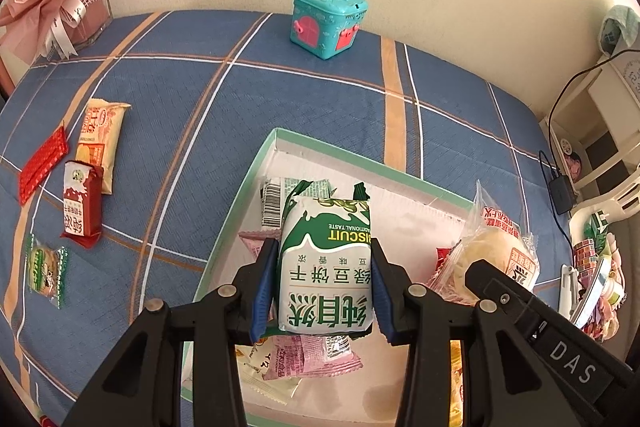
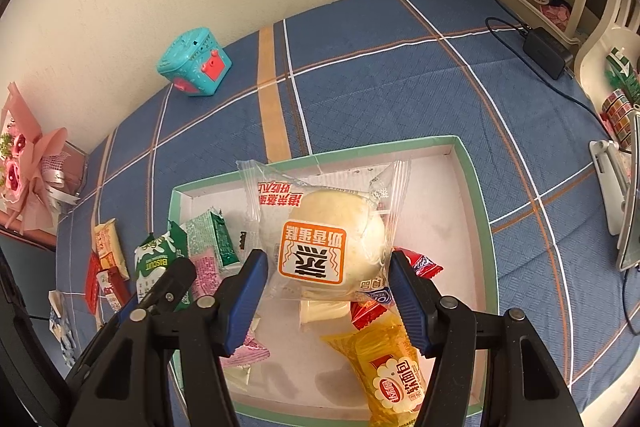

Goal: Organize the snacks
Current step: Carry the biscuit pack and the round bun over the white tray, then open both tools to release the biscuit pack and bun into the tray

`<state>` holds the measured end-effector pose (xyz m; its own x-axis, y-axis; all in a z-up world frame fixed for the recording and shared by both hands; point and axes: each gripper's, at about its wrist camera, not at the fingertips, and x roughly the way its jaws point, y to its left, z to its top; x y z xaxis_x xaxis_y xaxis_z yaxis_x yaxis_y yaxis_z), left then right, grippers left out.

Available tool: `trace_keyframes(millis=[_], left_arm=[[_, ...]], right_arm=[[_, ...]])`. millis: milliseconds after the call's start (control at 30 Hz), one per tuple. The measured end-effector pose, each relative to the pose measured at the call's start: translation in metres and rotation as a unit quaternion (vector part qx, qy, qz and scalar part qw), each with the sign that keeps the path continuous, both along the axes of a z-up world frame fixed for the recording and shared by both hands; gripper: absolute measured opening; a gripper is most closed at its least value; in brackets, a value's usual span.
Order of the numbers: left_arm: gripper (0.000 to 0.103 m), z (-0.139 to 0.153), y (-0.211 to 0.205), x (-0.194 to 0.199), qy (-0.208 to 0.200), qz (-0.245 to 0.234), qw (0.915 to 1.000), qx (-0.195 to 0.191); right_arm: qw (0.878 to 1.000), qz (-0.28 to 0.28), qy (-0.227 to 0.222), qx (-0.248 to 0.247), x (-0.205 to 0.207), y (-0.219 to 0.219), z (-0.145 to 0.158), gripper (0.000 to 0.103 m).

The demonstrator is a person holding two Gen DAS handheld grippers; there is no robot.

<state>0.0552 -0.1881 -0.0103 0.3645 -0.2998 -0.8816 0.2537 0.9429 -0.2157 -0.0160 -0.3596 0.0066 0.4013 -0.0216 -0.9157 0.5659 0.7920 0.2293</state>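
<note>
Left wrist view: left gripper (image 1: 325, 285) clamps a green biscuit packet (image 1: 326, 267) above the snack-filled green-rimmed box (image 1: 234, 211). Right gripper (image 2: 326, 293) clamps a wrapped bun (image 2: 324, 239) over it. Bare blue bedspread (image 1: 280, 99) lies toward 12 o'clock.

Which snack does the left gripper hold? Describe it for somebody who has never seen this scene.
Find the shallow green-rimmed box on the blue checked cloth. Over it, the left gripper holds a puffy packet. Only this green-and-white packet shows the word BISCUIT; the bun pack beside it is transparent.
</note>
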Motion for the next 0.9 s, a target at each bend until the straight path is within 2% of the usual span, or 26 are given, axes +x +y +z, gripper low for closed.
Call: trace_keyframes(millis=[400,733,900], left_arm=[[0.044,-0.002,0.005,0.003,0.015,0.002,0.9998,-0.016],[0.052,0.004,0.007,0.002,0.027,-0.001,0.9991,-0.032],[0.052,0.009,0.011,0.003,0.031,0.003,0.9984,-0.046]], right_arm=[[1.000,0.004,0.005,0.003,0.003,0.001,-0.004,0.066],[1.000,-0.006,0.006,0.009,0.001,-0.002,-0.002,0.068],[1.000,-0.008,0.000,0.005,-0.002,-0.003,0.005,0.077]])
